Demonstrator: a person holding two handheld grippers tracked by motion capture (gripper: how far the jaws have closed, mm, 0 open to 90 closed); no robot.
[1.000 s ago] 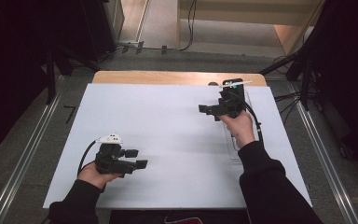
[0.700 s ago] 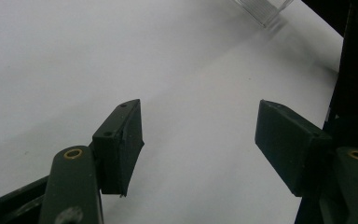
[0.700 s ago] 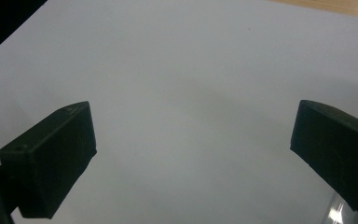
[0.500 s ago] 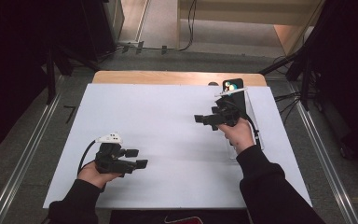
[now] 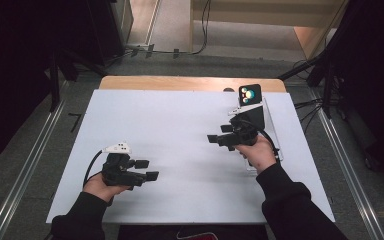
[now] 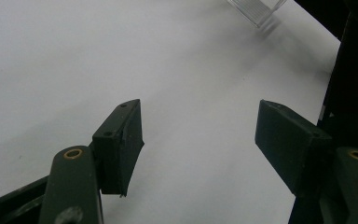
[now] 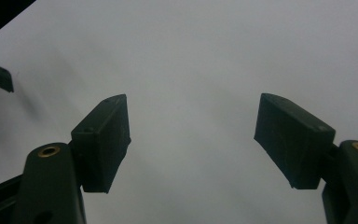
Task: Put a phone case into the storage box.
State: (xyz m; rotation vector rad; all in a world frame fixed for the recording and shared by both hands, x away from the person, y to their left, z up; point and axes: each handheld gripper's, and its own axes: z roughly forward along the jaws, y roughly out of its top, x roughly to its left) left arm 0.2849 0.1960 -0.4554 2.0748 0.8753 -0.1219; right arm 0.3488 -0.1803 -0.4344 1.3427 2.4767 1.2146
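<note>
My right gripper (image 5: 218, 134) hovers over the right half of the white table (image 5: 180, 120), pointing left. It is open with nothing between its fingers, and its jaws have just been closing a little; in the right gripper view (image 7: 193, 140) only bare white surface lies between them. Just behind the right hand, a small black device with a lit screen of coloured dots (image 5: 250, 93) leans on a clear stand (image 5: 271, 131). My left gripper (image 5: 148, 169) rests at the front left, pointing right, open and empty (image 6: 200, 140).
A corner of the clear stand (image 6: 256, 9) appears far off in the left gripper view. A wooden strip (image 5: 190, 83) borders the table's far edge. Cables and dark stands surround the table on the floor.
My right hand has pulled back toward the person and slightly left, uncovering the lit device on its stand. Its jaws stand narrower than before. The left hand has not moved.
</note>
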